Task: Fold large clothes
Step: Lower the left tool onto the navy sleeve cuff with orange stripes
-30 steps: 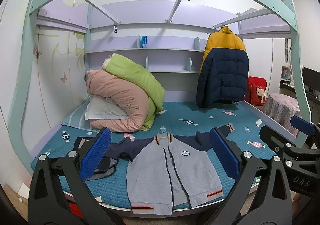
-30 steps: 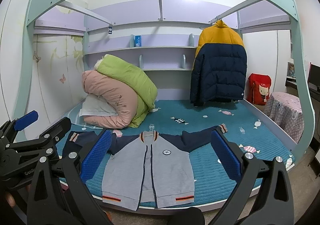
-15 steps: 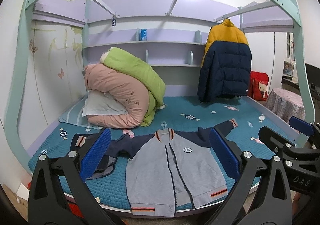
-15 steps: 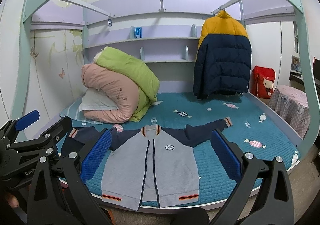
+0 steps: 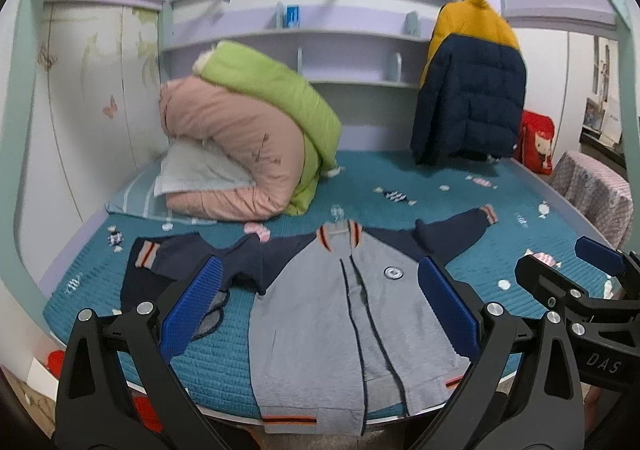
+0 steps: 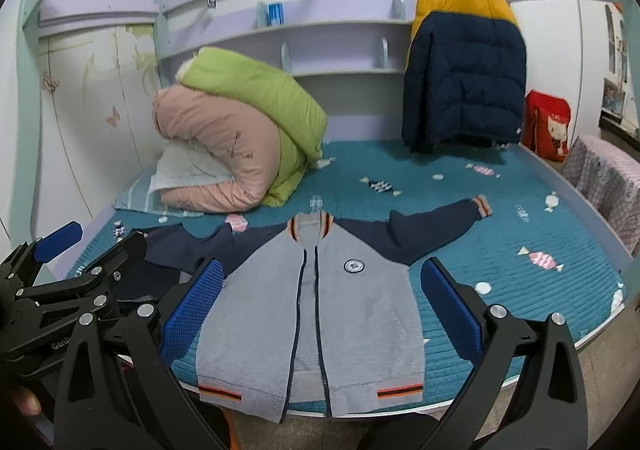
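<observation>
From the left wrist view, a grey jacket (image 5: 344,322) with navy sleeves lay face up on the teal bed cover (image 5: 460,202), its hem hanging over the near edge at six o'clock. A rolled pink and green quilt (image 5: 248,146) sat at ten o'clock, and a yellow and navy puffer coat (image 5: 468,90) hung at two o'clock; neither lay across the jacket. The left gripper (image 5: 316,306) hovered above the bed edge with its blue pads spread wide, holding and touching nothing. The other tool's black frame showed at three o'clock.

From the right wrist view, the same jacket (image 6: 316,314) was spread flat, zip partly undone, its right sleeve reaching toward two o'clock and the other sleeve bunched at nine o'clock behind the left tool. A red bag (image 6: 548,126) stood at three o'clock beside the coat (image 6: 460,70). The right gripper (image 6: 320,306) was likewise fully parted and empty, clear of the cloth.

Against half a second earlier, both cameras had drawn closer to the bed, so the jacket filled more of each view and the arched frame had slid toward the edges.
</observation>
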`<state>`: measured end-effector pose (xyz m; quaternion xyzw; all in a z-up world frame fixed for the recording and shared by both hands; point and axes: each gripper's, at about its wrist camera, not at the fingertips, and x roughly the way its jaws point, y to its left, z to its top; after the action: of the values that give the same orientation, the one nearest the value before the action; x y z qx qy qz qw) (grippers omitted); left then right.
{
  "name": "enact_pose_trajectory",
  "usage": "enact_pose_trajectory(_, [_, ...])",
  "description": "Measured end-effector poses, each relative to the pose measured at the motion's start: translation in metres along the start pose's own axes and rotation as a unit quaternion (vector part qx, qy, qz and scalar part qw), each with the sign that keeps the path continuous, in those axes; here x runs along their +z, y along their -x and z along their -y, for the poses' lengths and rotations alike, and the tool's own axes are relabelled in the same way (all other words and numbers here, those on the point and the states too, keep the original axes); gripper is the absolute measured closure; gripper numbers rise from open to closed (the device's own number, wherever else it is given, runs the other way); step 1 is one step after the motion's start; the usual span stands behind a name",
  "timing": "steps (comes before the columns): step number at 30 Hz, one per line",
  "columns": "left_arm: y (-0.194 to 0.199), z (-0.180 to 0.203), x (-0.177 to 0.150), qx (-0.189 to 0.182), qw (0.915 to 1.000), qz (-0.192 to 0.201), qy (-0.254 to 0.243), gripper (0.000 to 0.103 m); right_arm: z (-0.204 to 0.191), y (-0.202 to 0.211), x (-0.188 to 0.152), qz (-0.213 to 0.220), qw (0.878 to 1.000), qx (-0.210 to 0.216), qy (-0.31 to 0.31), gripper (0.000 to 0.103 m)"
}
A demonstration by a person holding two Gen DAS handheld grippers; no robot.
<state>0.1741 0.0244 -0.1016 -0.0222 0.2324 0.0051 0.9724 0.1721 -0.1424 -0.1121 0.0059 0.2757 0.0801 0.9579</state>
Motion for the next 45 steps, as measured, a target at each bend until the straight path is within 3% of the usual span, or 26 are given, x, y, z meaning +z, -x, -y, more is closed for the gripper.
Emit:
enact_pose_trajectory(7, [-0.084,-0.035,-0.028,0.027,0.9965,-0.079,0.010,0.004,-0.017,-0.087,-0.006,-0.061,0.998,0.021,-0.008,0.007])
enact_pose_trajectory(11, [-0.136,-0.077,-0.049,0.017,0.9912,-0.130,0.018,0.005,-0.033,-0.145,-0.013,-0.101,0.994,0.038,-0.020,0.007])
enact_pose_trajectory(14, [-0.175,-0.121,-0.064,0.030,0.9834,-0.174,0.039,0.005,-0.049,-0.194,-0.021,-0.135,0.989,0.058,-0.023,0.007])
enact_pose_trajectory(18, [-0.224,-0.181,-0.078,0.049,0.9737,-0.203,0.090,0.005,-0.071,-0.255,-0.032,-0.160,0.983,0.083,-0.022,0.007])
enact_pose_trajectory(22, [-0.272,-0.272,-0.087,0.068,0.9550,-0.235,0.167,0.005,-0.090,-0.313,-0.040,-0.177,0.980,0.088,-0.007,0.007])
enact_pose_trajectory(23, [-0.279,-0.298,-0.088,0.090,0.9498,-0.233,0.188,0.005,-0.094,-0.326,-0.043,-0.181,0.979,0.091,-0.002,0.011])
enact_pose_trajectory(24, [-0.283,-0.326,-0.088,0.113,0.9451,-0.225,0.208,0.005,-0.098,-0.334,-0.044,-0.181,0.979,0.095,0.000,0.022])
enact_pose_trajectory(26, [-0.297,-0.366,-0.094,0.131,0.9350,-0.217,0.248,0.005,-0.105,-0.355,-0.050,-0.189,0.977,0.099,0.009,0.032])
enact_pose_trajectory(29, [-0.316,-0.419,-0.107,0.126,0.9159,-0.218,0.313,0.005,-0.113,-0.378,-0.057,-0.208,0.972,0.112,0.004,0.047])
enact_pose_trajectory(34, [-0.347,-0.458,-0.128,0.098,0.8880,-0.208,0.398,0.005,-0.123,-0.400,-0.074,-0.236,0.965,0.119,0.006,0.049])
enact_pose_trajectory(38, [-0.340,-0.464,-0.128,0.097,0.8819,-0.192,0.419,0.006,-0.123,-0.408,-0.082,-0.248,0.961,0.118,0.009,0.049])
enact_pose_trajectory(40, [-0.334,-0.461,-0.124,0.083,0.8892,-0.181,0.412,0.010,-0.122,-0.409,-0.082,-0.248,0.961,0.119,0.004,0.049])
enact_pose_trajectory(41, [-0.334,-0.458,-0.122,0.084,0.8935,-0.183,0.401,0.020,-0.122,-0.409,-0.082,-0.249,0.961,0.122,0.003,0.049])
enact_pose_trajectory(45, [-0.330,-0.460,-0.125,0.077,0.8909,-0.172,0.413,0.024,-0.126,-0.411,-0.081,-0.251,0.960,0.124,0.000,0.048])
